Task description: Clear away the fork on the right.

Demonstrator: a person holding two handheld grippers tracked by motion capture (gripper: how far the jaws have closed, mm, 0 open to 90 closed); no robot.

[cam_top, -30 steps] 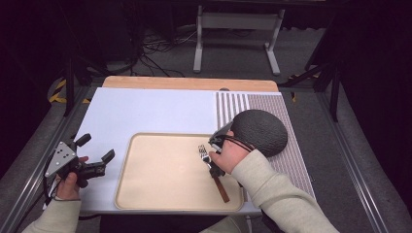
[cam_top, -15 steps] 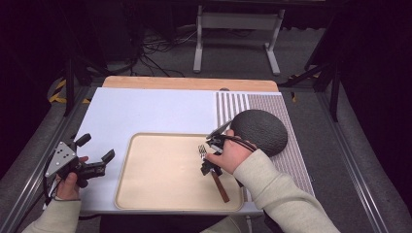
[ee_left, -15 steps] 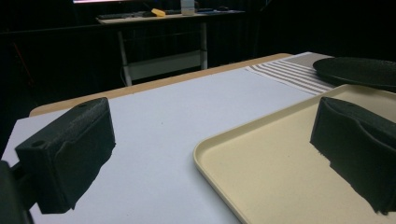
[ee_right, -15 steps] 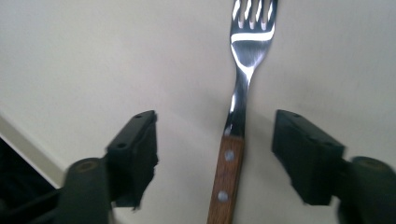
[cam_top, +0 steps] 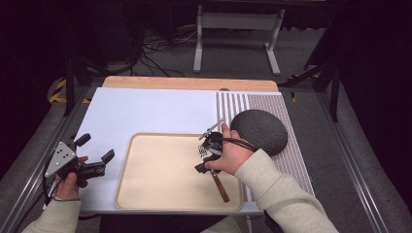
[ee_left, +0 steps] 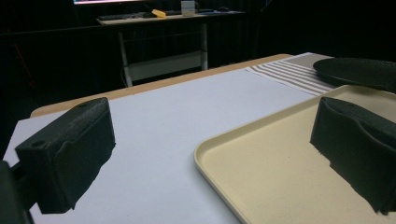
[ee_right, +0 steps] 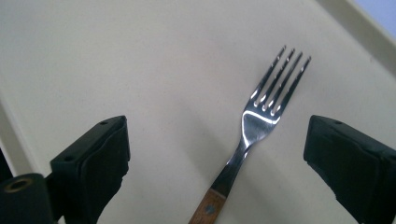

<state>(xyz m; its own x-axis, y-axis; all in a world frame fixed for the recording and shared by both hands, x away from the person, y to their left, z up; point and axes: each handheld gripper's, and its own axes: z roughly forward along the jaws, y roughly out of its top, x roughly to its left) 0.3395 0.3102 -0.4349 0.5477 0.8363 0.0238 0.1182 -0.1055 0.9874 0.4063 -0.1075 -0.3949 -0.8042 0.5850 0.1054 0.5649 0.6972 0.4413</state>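
Observation:
A fork (cam_top: pixel 219 185) with a wooden handle lies flat on the beige tray (cam_top: pixel 160 170), tines pointing away from the person. My right gripper (cam_top: pixel 205 153) hovers over the tines, open. In the right gripper view the fork (ee_right: pixel 261 121) lies on the tray (ee_right: pixel 140 70) between the two spread jaws of the right gripper (ee_right: pixel 222 158), touching neither. My left gripper (cam_top: pixel 95 147) is held just left of the tray, open and empty. In the left gripper view the left gripper (ee_left: pixel 210 154) looks across the tray's near corner (ee_left: pixel 280 158).
A dark grey textured dome (cam_top: pixel 259 131) rests on the striped mat (cam_top: pixel 233 104) right of the tray, close to the right hand. The pale board (cam_top: pixel 155 111) stretches behind the tray. Beyond the wooden far edge are a dark floor and metal table legs.
The right hand has shifted only slightly over the fork's tines. Fork, tray and left gripper stay where they were.

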